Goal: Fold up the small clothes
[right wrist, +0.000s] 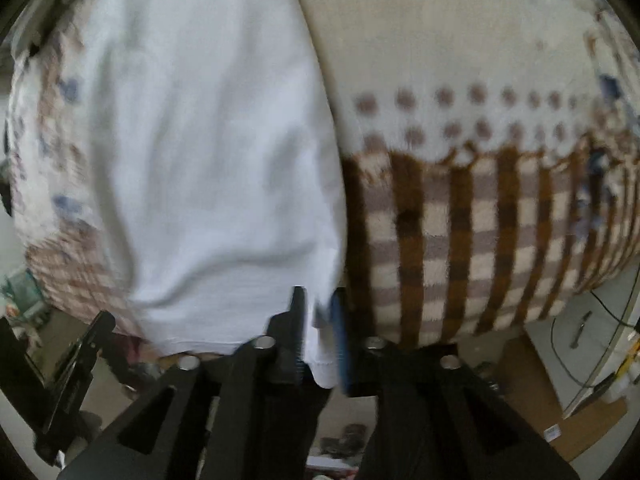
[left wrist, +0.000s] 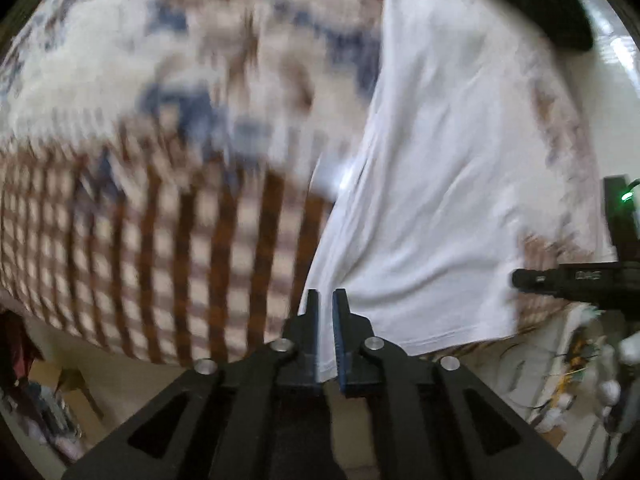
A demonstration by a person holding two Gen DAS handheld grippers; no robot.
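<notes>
Left wrist: left gripper [left wrist: 326,300] pinches the near hem corner of the white shirt [left wrist: 432,184], jaws nearly closed on cloth. Right gripper [right wrist: 316,300] clamps the other hem corner. Shirt lies on the checked blanket [right wrist: 460,220], near its front edge. Advice: lift both corners level, keep hem taut, carry forward. Blanket beyond looks free; black item [left wrist: 536,4] near the far end.
</notes>
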